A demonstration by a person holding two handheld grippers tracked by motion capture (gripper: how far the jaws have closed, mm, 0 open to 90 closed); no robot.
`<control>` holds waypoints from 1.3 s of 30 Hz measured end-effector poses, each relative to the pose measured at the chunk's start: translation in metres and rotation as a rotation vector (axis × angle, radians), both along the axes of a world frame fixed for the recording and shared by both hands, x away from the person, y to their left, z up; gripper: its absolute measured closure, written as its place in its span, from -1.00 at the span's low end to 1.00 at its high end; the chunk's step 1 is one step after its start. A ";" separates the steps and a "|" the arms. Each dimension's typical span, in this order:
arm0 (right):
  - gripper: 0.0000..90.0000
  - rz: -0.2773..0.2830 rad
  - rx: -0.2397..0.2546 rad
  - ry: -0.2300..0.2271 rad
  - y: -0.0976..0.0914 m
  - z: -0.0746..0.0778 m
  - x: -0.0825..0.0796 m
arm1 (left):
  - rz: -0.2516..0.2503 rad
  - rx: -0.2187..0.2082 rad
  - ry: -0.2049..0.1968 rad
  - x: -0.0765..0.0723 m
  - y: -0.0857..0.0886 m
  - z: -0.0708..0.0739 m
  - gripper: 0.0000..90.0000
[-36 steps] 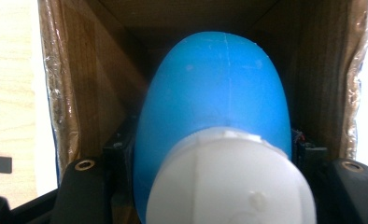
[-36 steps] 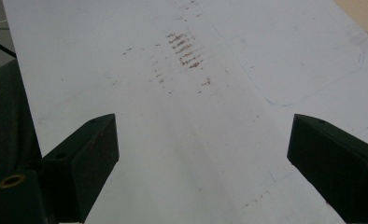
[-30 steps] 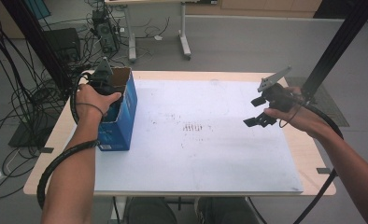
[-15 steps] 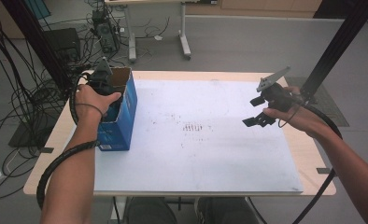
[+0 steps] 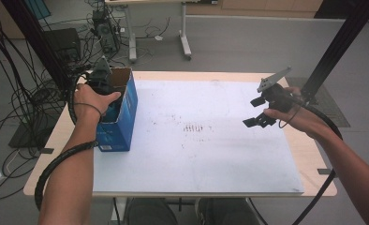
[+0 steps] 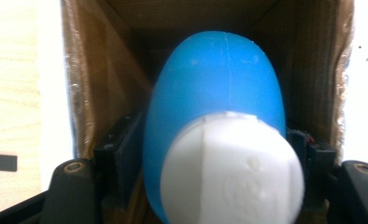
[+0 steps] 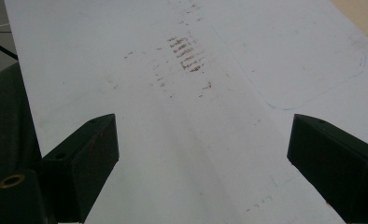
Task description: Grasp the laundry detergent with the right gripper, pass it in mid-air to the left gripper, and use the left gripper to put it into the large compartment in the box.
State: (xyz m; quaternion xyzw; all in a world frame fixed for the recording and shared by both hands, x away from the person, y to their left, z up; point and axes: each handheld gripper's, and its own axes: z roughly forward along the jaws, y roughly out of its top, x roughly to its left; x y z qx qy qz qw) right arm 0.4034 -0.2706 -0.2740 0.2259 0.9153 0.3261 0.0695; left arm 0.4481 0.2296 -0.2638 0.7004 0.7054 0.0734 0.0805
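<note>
White tabletop (image 5: 196, 154), one blue box (image 5: 121, 117), one blue bottle (image 6: 219, 88), two claws

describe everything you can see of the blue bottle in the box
The bottle is a rounded, egg-shaped body of smooth blue plastic with a faint mould seam down its middle and a white faceted cap facing the camera. It sits inside the open cardboard box, pointing down into it. The left gripper has just been opening, and its jaws flank the bottle's sides; whether the pads still touch it is unclear.
</note>
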 end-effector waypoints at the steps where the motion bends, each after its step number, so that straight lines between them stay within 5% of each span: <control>1: -0.80 -0.002 0.000 -0.001 0.000 0.000 0.000 | -0.001 -0.003 -0.001 0.000 0.000 0.002 -0.33; 17: -0.80 0.005 0.000 -0.011 0.003 0.006 0.002 | -0.034 0.028 -0.002 -0.008 -0.007 0.036 -0.41; 25: -0.80 0.009 -0.019 -0.011 0.005 0.010 0.002 | -0.057 0.023 -0.026 -0.019 -0.009 0.065 -0.47; 39: -0.80 -0.008 -0.079 0.005 0.007 0.020 -0.003 | -0.161 -0.010 -0.088 -0.017 -0.059 0.096 -0.59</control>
